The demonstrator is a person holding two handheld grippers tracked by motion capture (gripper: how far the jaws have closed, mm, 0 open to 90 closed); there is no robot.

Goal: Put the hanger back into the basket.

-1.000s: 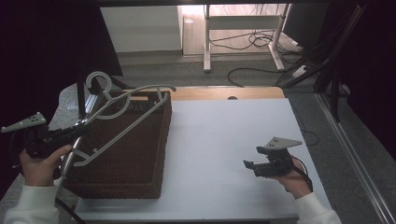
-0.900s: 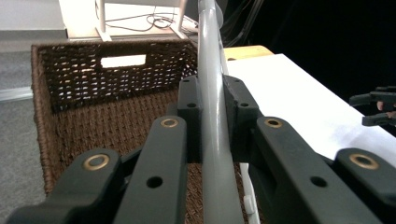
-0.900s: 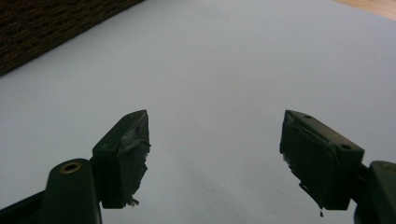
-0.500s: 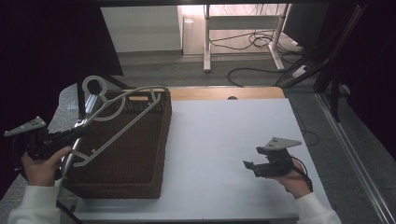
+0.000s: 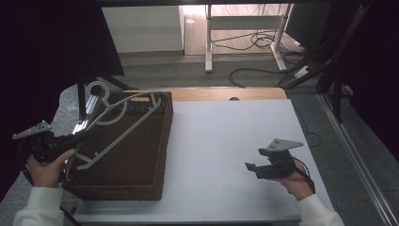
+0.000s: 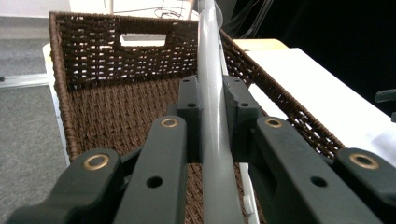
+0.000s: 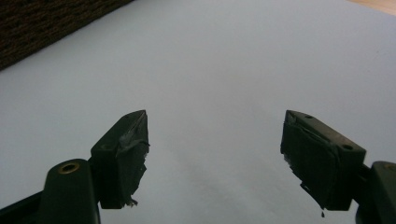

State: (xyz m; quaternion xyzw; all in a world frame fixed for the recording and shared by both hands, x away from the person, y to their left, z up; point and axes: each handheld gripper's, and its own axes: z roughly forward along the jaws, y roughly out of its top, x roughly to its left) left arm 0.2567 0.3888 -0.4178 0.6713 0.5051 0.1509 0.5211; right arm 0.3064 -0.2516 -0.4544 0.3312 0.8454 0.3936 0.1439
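Observation:
A grey clothes hanger (image 5: 123, 134) lies slanted over a brown wicker basket (image 5: 166, 141) at the table's left, its hook (image 5: 97, 89) past the basket's far left corner. My left gripper (image 5: 82, 135) sits at the basket's left rim, shut on the hanger's lower end. In the left gripper view the hanger's grey bar (image 6: 208, 56) runs between the pads (image 6: 189, 112) of that gripper (image 6: 214, 100), above the basket's woven floor (image 6: 116, 107). My right gripper (image 5: 249, 167) hovers low over the white table (image 5: 226, 141) at the right, jaws open with nothing between them (image 7: 215, 144).
The basket's far wall has a handle slot (image 6: 142, 39). A dark corner of the basket (image 7: 46, 23) shows at the upper left of the right gripper view. Beyond the table are a desk frame (image 5: 244, 28) and floor cables (image 5: 263, 42).
My left hand has sunk with the hanger, so the hanger now lies lower over the basket. The right hand has stayed put.

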